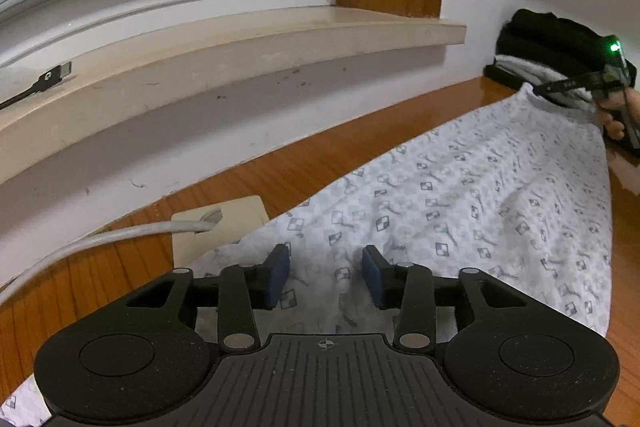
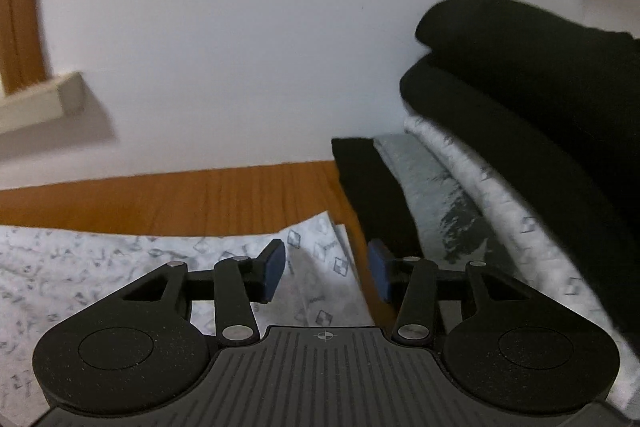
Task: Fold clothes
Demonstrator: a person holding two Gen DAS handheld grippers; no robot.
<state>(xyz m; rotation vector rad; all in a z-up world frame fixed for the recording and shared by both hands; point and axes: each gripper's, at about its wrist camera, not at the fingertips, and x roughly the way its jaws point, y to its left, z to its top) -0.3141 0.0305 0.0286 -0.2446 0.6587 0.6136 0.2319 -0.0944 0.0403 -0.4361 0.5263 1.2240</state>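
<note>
A beige window sill (image 1: 224, 43) juts from a white wall (image 2: 240, 27) above a wooden table (image 1: 320, 155). A black cable plug (image 1: 52, 79) rests on the sill; a grey cable (image 1: 120, 231) runs into a beige outlet plate (image 1: 236, 215) on the tabletop.

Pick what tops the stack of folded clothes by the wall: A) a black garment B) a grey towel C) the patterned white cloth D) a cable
A: the black garment lies uppermost on the stack, with a patterned white layer and a grey one beneath it, seen from the right wrist.
</note>
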